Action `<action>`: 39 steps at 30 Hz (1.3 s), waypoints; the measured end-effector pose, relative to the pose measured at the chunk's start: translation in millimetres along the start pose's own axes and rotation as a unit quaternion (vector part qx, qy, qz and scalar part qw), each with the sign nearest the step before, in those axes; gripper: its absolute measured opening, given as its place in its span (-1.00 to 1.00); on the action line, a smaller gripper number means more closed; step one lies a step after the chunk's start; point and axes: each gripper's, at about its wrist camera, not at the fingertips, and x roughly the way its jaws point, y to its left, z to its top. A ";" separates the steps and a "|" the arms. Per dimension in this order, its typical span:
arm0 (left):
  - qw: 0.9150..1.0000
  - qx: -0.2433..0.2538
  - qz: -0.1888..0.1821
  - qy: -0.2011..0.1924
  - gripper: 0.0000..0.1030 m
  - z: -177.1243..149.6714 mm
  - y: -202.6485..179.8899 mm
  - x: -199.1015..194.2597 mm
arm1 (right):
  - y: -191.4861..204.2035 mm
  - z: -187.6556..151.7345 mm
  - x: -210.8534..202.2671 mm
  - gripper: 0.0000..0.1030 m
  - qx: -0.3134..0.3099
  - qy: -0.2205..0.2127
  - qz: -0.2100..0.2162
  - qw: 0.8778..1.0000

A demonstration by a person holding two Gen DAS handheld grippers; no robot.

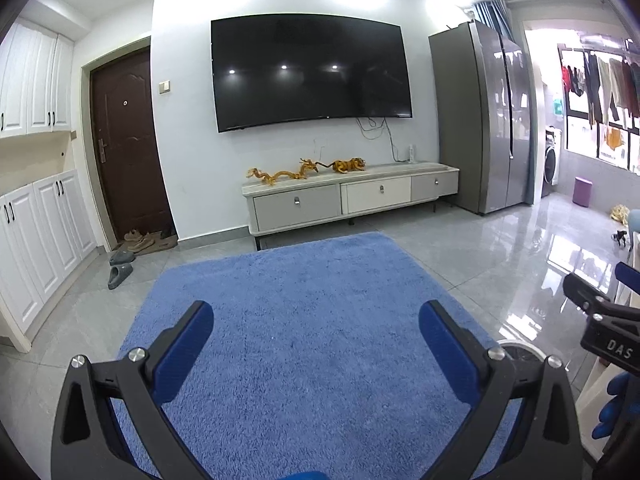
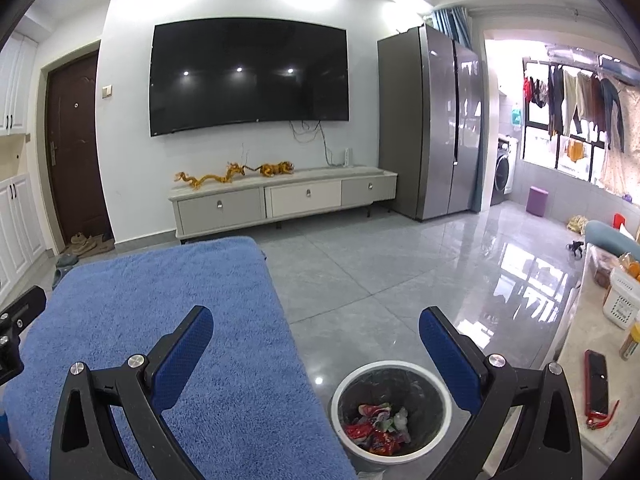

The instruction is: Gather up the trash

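A white trash bin (image 2: 344, 384) with a dark liner stands on the grey floor below my right gripper (image 2: 316, 332). Crumpled red and white wrappers (image 2: 376, 428) lie inside it. My right gripper is open and empty, its blue pads wide apart above the bin. My left gripper (image 1: 316, 328) is open and empty above the blue rug (image 1: 312, 320). The bin's rim (image 1: 520, 350) shows just past the left gripper's right finger. The right gripper's body (image 1: 600, 320) shows at the right edge of the left wrist view.
A TV cabinet (image 2: 280, 200) with gold figurines stands under a wall TV (image 2: 248, 76). A grey fridge (image 2: 432, 120) is right of it. A pale counter (image 2: 576, 392) at right holds a red phone (image 2: 598, 384) and a white basket (image 2: 624, 300). Slippers (image 1: 120, 272) lie by the door.
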 end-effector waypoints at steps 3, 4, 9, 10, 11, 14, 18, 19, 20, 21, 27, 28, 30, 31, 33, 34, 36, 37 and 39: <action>1.000 -0.002 -0.001 0.004 1.00 2.5 0.3 8.1 | 2.1 0.6 13.1 1.00 -0.004 0.008 -0.004 1.000; 1.000 -0.005 -0.001 0.005 1.00 3.6 1.3 10.5 | 2.5 0.5 16.3 1.00 -0.006 0.010 -0.004 1.000; 1.000 -0.026 0.006 0.014 1.00 9.4 9.7 24.8 | 7.5 -1.4 33.1 1.00 -0.023 0.023 -0.005 0.999; 0.999 -0.029 0.008 0.017 1.00 9.7 11.6 27.8 | 7.1 -3.8 34.3 1.00 -0.024 0.025 -0.004 0.999; 0.999 -0.031 0.010 0.020 1.00 9.8 12.5 30.6 | 7.8 -5.3 37.4 1.00 -0.026 0.028 -0.003 0.999; 0.999 -0.036 0.015 0.027 1.00 9.4 14.1 38.0 | 8.8 -8.2 43.8 1.00 -0.030 0.035 0.000 0.999; 0.998 -0.041 0.019 0.036 1.00 9.4 13.8 46.1 | 7.0 -6.9 53.1 1.00 -0.029 0.042 0.002 0.999; 0.998 -0.041 0.020 0.038 1.00 9.5 13.3 47.9 | 6.2 -5.0 55.9 1.00 -0.028 0.044 0.003 0.999; 0.998 -0.041 0.021 0.039 1.00 9.3 12.8 49.0 | 5.4 -4.7 56.8 1.00 -0.028 0.044 0.003 0.999; 0.998 -0.041 0.022 0.040 1.00 9.4 12.6 50.2 | 4.7 -3.6 58.7 1.00 -0.027 0.044 0.003 0.999; 0.998 -0.039 0.028 0.046 1.00 13.6 10.7 61.8 | 4.2 3.1 67.8 1.00 -0.030 0.042 0.002 0.999; 0.998 -0.039 0.028 0.047 1.00 14.2 10.7 63.7 | 3.8 3.4 68.2 1.00 -0.031 0.042 0.002 0.999; 0.998 -0.041 0.027 0.048 1.00 15.9 11.8 65.9 | 2.6 5.9 70.9 1.00 -0.031 0.042 0.001 0.999; 0.998 -0.042 0.027 0.048 1.00 16.8 12.5 66.7 | 1.7 7.5 71.8 1.00 -0.030 0.040 0.001 0.999; 0.998 -0.042 0.030 0.046 1.00 18.5 14.0 68.3 | 0.3 9.6 73.3 1.00 -0.028 0.038 0.000 0.999; 0.998 -0.042 0.032 0.046 1.00 19.1 14.8 69.1 | -0.6 10.3 73.8 1.00 -0.028 0.037 -0.001 0.999; 0.997 -0.043 0.035 0.045 1.00 20.0 16.9 71.0 | -0.2 11.9 75.5 1.00 -0.029 0.035 -0.003 0.999; 0.997 -0.042 0.035 0.046 1.00 20.6 18.3 72.4 | -0.5 12.9 76.3 1.00 -0.031 0.034 -0.004 0.999; 0.997 -0.043 0.034 0.047 1.00 21.3 20.2 74.9 | -0.4 14.7 78.3 1.00 -0.032 0.033 -0.007 0.999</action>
